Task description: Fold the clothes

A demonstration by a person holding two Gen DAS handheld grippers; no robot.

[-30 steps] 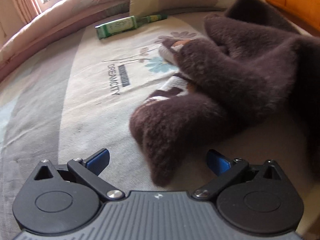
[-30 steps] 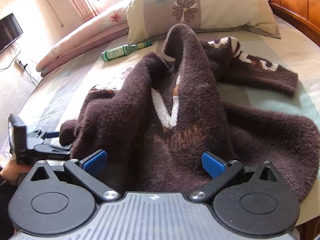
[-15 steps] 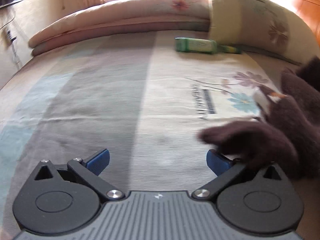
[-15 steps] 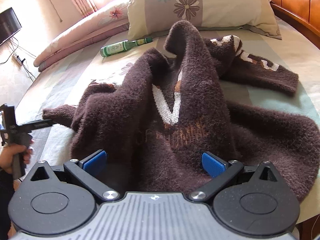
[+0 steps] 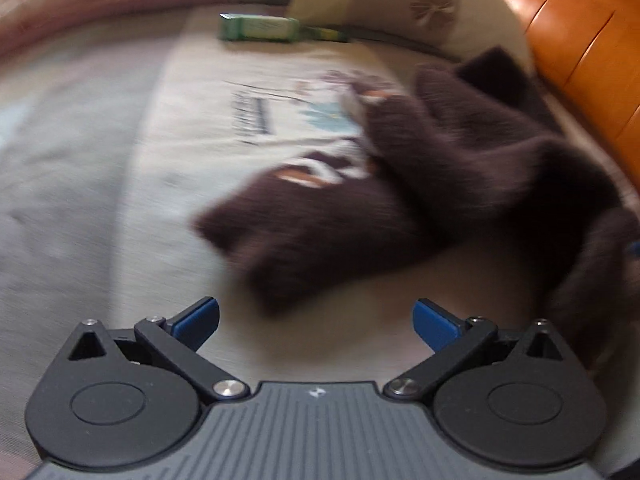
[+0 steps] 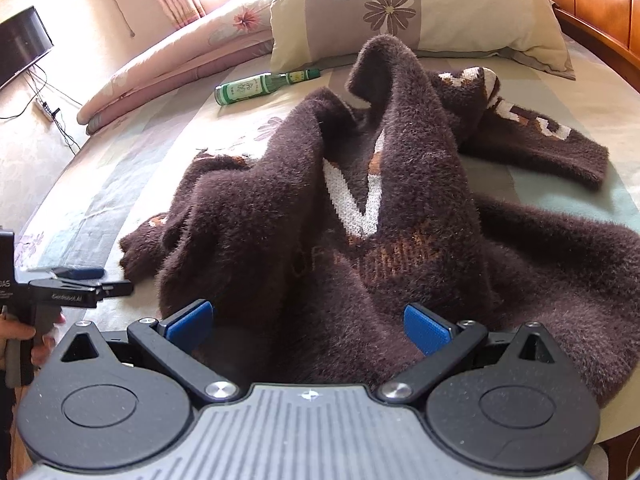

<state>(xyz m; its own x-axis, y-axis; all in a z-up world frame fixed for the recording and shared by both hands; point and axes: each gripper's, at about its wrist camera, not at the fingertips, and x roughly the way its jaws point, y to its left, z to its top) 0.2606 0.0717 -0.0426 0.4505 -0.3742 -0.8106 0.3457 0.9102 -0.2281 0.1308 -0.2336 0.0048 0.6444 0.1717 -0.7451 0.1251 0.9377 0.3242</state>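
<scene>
Both the right gripper [image 6: 306, 324] and left gripper [image 5: 316, 320] are hovering with jaws spread and holding nothing, the fuzzy brown sweater [image 6: 360, 216] lying crumpled on the bed [image 6: 120, 168], green bottle [image 6: 260, 86] and pillow [image 6: 420, 4] lying beyond.

bed [image 6: 120, 168] left side free | sweater [image 6: 360, 220] heaped mid | bottle [image 6: 260, 86] nr pillow [image 6: 420, 4]

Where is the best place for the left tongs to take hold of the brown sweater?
Probably the sleeve end of the sweater. It lies flat on the bed, pointing toward the open left tongs, so come in low from the cuff side.
</scene>
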